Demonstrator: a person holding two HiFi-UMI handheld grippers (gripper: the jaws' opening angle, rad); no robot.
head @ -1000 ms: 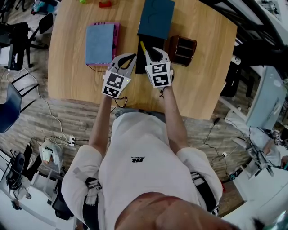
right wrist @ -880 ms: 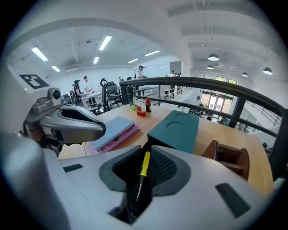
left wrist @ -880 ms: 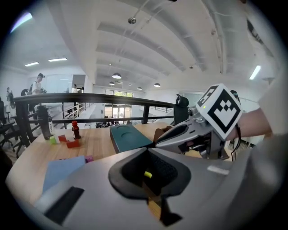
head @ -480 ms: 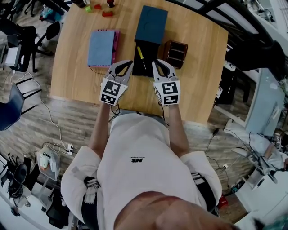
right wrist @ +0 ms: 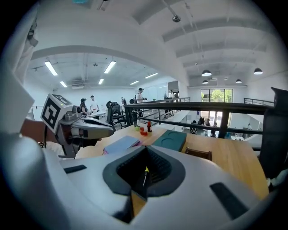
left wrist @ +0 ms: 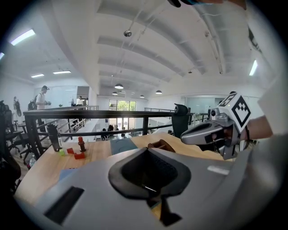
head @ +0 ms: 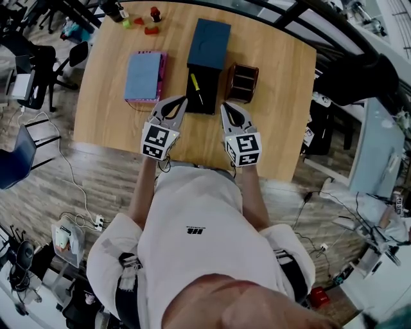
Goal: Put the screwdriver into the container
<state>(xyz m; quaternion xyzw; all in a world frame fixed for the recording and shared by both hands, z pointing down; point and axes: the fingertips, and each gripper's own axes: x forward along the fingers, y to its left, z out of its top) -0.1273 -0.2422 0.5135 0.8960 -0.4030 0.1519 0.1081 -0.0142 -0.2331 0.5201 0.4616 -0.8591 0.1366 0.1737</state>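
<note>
The screwdriver (head: 196,88), yellow-handled, lies inside the open black container (head: 209,99) at the table's middle. Through the right gripper view its yellow end (right wrist: 145,171) shows in the gap behind the jaws. My left gripper (head: 180,101) hovers just left of the container's near end, its jaws together and empty; in its own view the left gripper (left wrist: 147,152) shows nothing between the jaws. My right gripper (head: 226,106) sits just right of the container, shut and empty, clear of the screwdriver. From its own camera the right gripper (right wrist: 146,148) points across the table.
A dark teal box (head: 209,42) lies behind the container. A brown wooden holder (head: 242,81) stands to its right and a blue notebook (head: 143,76) with pink edges to its left. Small red and green toys (head: 151,19) sit at the far edge. The table's near edge (head: 192,159) runs beneath my wrists.
My right gripper has drawn back from over the container toward me and shut. The screwdriver stays in the container. The left gripper has shifted only slightly.
</note>
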